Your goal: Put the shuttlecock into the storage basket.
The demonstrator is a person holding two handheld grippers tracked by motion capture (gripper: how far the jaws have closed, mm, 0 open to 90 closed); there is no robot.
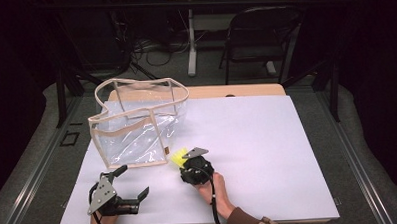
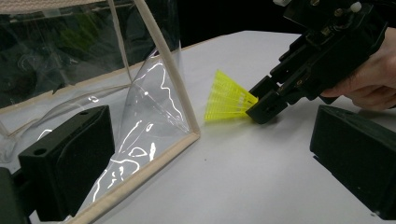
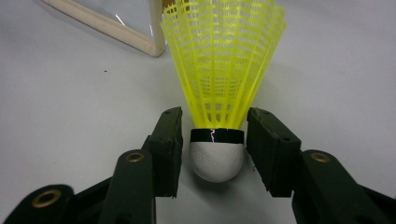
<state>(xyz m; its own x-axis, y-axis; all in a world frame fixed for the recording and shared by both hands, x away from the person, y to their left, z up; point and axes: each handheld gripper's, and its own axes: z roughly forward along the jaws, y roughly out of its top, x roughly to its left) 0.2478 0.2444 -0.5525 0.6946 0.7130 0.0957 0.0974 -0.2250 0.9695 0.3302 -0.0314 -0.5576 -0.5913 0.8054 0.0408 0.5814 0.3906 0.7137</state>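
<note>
In the high view the right gripper [image 1: 184, 165] and the hand behind it cover most of the yellow shuttlecock [image 1: 178, 156]; only a bit of its yellow skirt sticks out toward the clear bag [image 1: 137, 125]. The fingertips of that gripper cannot be made out there. The left gripper [image 1: 134, 182] lies low near the table's front edge, its hand cut off by the bottom of the picture. In the left gripper view the two black jaws stand wide apart with nothing between them, and the near one blocks part of the bag's lower wall [image 2: 140, 121].

The shuttlecock [image 3: 219, 84] lies on the white table [image 1: 268, 149] just beside the bag's tan-trimmed corner [image 3: 140, 39]. Its skirt points toward the bag and its white cork tip points back at the right gripper [image 3: 217, 149]. The cork sits between the two fingers [image 3: 168, 144], with the black band at the skirt's base level with the pads. The jaws are nearly closed around the cork. A thin gap seems to remain on each side, so whether the pads press on it yet is hard to tell. In the left gripper view the right gripper [image 2: 259, 109] meets the base of the shuttlecock [image 2: 226, 98], low on the table.
</note>
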